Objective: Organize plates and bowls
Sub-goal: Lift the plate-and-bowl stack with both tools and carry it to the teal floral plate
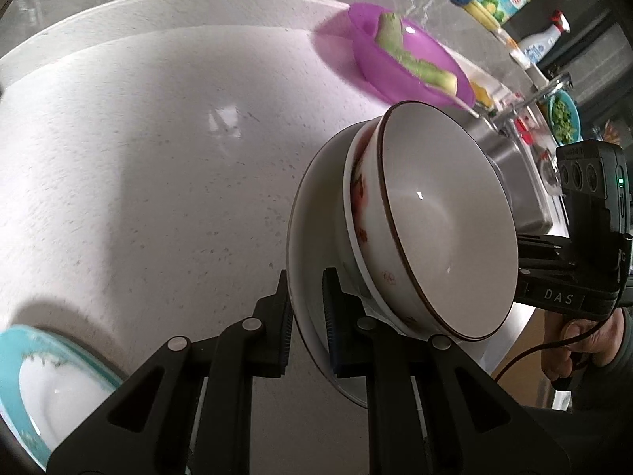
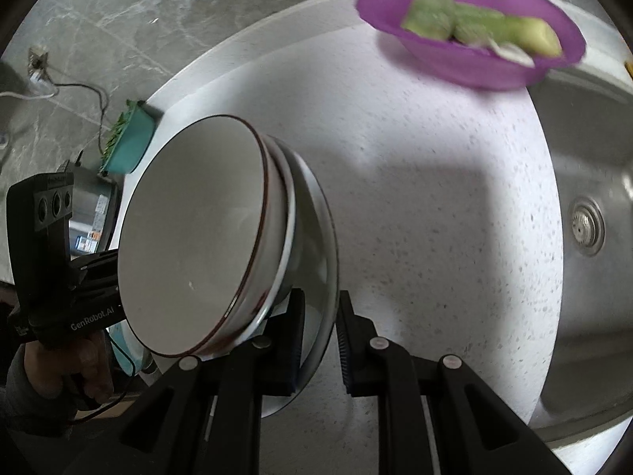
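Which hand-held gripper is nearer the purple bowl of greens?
Neither clearly. Both the left hand-held gripper and the right hand-held gripper clamp opposite rims of the white plate under the stacked bowls; the purple bowl sits well beyond both.

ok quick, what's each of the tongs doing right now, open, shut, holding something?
Left tongs: shut on the rim of the white plate, which carries the stacked bowls.
Right tongs: shut on the opposite rim of the same plate.
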`<state>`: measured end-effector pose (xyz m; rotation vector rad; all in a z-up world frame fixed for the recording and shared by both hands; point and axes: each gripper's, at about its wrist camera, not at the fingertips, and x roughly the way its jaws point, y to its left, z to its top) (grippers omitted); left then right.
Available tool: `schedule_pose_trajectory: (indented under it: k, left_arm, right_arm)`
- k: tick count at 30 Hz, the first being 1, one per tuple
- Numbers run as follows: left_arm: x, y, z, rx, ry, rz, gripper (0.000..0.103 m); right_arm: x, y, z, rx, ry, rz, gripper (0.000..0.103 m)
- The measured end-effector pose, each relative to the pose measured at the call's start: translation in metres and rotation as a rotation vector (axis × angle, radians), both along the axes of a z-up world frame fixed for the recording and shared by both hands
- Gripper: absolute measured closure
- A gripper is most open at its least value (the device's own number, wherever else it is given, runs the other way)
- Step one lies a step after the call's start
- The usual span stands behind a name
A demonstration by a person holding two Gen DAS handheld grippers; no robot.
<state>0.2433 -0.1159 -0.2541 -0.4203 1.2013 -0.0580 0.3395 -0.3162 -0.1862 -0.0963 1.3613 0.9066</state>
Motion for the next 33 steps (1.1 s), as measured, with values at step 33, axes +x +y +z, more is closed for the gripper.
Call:
schedule_pose_trajectory:
  k: [33]
  left_arm:
    - [-0.238, 0.179, 0.067, 0.046, -0.053, 0.212, 0.091]
  right_arm:
    - [-0.143, 0.179, 0.065, 0.043, -0.094, 0.230, 0.085]
